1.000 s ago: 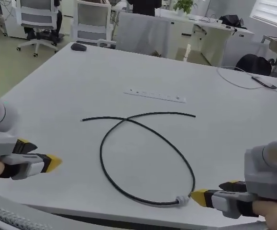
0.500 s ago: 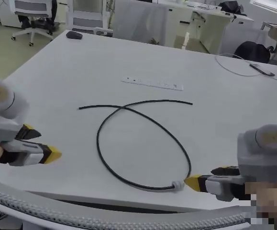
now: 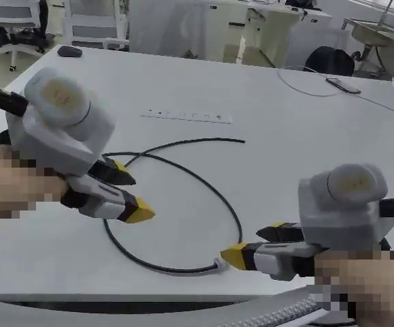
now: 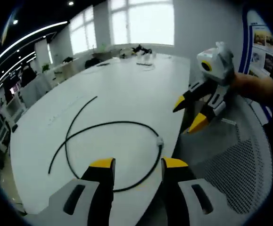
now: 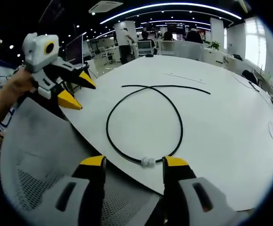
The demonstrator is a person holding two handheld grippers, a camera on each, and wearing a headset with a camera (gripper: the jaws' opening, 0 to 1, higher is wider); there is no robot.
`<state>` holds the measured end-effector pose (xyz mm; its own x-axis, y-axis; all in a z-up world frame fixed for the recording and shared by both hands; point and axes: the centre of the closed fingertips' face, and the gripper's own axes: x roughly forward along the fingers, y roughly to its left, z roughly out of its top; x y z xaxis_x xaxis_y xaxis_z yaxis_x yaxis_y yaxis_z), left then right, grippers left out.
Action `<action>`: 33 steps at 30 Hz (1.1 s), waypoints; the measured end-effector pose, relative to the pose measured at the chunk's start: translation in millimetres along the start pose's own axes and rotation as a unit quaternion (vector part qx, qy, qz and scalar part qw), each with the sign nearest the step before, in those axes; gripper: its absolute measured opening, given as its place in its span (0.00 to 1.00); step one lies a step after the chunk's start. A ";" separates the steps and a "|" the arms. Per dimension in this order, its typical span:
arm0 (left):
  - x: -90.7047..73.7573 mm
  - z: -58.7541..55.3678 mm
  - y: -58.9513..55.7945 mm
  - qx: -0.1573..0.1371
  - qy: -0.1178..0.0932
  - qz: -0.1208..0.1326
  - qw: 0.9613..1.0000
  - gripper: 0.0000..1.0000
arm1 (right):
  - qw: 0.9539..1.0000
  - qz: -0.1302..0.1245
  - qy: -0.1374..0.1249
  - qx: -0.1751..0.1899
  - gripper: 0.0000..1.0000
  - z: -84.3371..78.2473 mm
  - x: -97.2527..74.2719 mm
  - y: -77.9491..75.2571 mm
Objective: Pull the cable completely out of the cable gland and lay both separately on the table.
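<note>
A black cable lies in a crossed loop on the white table. A small white cable gland sits on the cable at the loop's near end, by the table's front edge. My right gripper is open, its lower tip just right of the gland, nothing between its jaws. The right gripper view has the gland just ahead of the open right gripper. My left gripper hangs open above the loop's left side. From the left gripper, the cable and gland lie ahead.
A white strip lies beyond the loop. A mouse is at the far left corner, and a phone with a thin white lead at the far right. A mesh chair back is below the front edge. Office chairs stand behind.
My left gripper has moved right and up, from off the loop's left side to above it. My right gripper stays beside the gland. The head camera has shifted.
</note>
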<state>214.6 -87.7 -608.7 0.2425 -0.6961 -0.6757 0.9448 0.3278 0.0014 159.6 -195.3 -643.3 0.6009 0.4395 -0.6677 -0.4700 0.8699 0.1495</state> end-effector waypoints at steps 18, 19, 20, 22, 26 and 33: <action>158.2 -29.5 -57.1 0.069 0.132 -0.116 0.982 0.29 | 0.999 -0.046 0.006 0.005 0.54 -17.2 -28.2 -75.6; 160.8 -29.0 -58.1 0.058 0.132 -0.118 0.983 0.27 | 0.999 -0.045 0.004 0.008 0.52 -17.3 -29.1 -76.8; 163.9 -29.8 -61.2 0.045 0.134 -0.122 0.982 0.26 | 0.999 -0.047 0.003 0.010 0.52 -17.0 -29.3 -77.7; 168.6 -34.5 -63.6 0.045 0.141 -0.123 0.981 0.23 | 0.999 -0.051 0.001 0.011 0.53 -16.5 -30.0 -79.6; 173.3 -46.2 -62.5 0.055 0.162 -0.110 0.979 0.22 | 0.999 -0.051 0.001 0.015 0.52 -16.6 -29.6 -79.5; 177.0 -44.6 -58.2 0.064 0.161 -0.103 0.979 0.17 | 0.998 -0.054 0.003 0.015 0.52 -19.6 -30.9 -76.1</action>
<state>192.7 -201.5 -761.2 -0.0191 -0.4952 -0.8686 0.9914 0.1034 -0.0807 164.2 -279.5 -648.4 0.6430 0.3416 -0.6855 -0.3834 0.9184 0.0979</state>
